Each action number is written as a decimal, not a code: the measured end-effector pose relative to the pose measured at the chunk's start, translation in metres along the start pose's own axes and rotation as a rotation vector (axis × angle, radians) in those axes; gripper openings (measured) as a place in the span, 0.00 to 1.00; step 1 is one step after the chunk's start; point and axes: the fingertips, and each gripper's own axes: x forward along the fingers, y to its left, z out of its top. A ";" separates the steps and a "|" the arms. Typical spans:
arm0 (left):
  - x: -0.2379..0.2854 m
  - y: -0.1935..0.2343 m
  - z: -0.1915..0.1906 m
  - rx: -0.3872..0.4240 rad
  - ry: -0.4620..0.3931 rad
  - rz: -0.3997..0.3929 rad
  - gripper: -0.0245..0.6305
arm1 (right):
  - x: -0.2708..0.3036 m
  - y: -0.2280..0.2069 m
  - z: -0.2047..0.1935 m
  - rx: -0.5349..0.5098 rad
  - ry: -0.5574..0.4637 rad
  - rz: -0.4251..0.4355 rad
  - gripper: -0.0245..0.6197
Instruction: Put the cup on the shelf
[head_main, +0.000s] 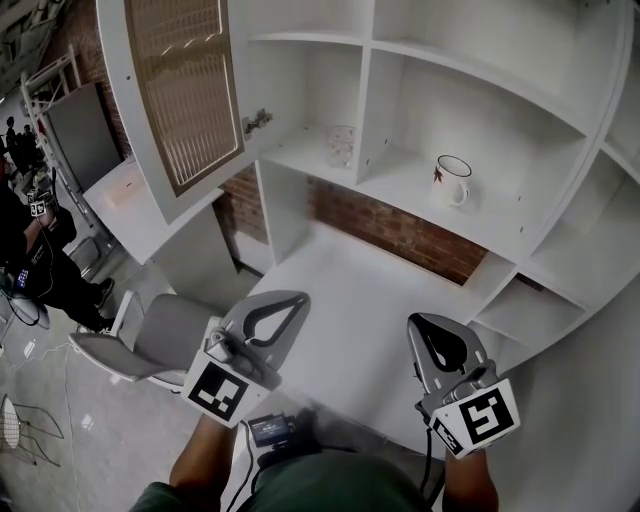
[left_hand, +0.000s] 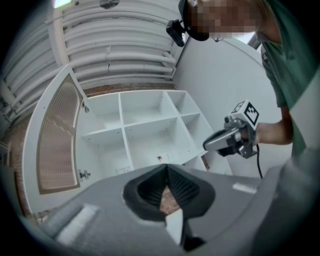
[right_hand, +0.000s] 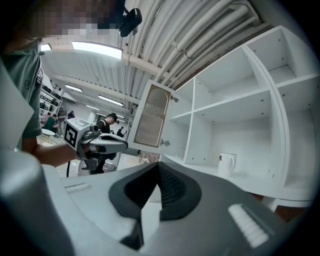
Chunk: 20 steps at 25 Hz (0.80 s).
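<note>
— On the shelf unit (head_main: 395, 190), lowest board, your mug (head_main: 452, 180) stands upright in the compartment just right of the one with the open mesh door (head_main: 185, 90). It has a white body and a dark rim, and its handle is to the right in the head view.
— Noted. And your left claw (head_main: 296, 300)?
— Jaws together, nothing between them. You hold it over the near left part of the desk (head_main: 350, 290), well apart from the mug.
— Your right claw (head_main: 416, 322) likewise: jaws together, gripping nothing, over the desk's near right part. A clear vessel (head_main: 340, 146), too faint to name, sits in the door's compartment. A brick wall (head_main: 400, 232) shows below the board.
</note>
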 end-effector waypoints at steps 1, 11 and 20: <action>-0.001 -0.003 -0.003 -0.010 0.009 0.001 0.04 | -0.001 0.001 -0.002 0.000 0.005 0.003 0.05; -0.009 -0.029 -0.026 -0.001 0.069 -0.019 0.04 | -0.010 0.013 -0.027 0.029 0.036 0.040 0.05; -0.011 -0.052 -0.040 -0.012 0.093 -0.036 0.04 | -0.013 0.021 -0.045 0.045 0.063 0.075 0.05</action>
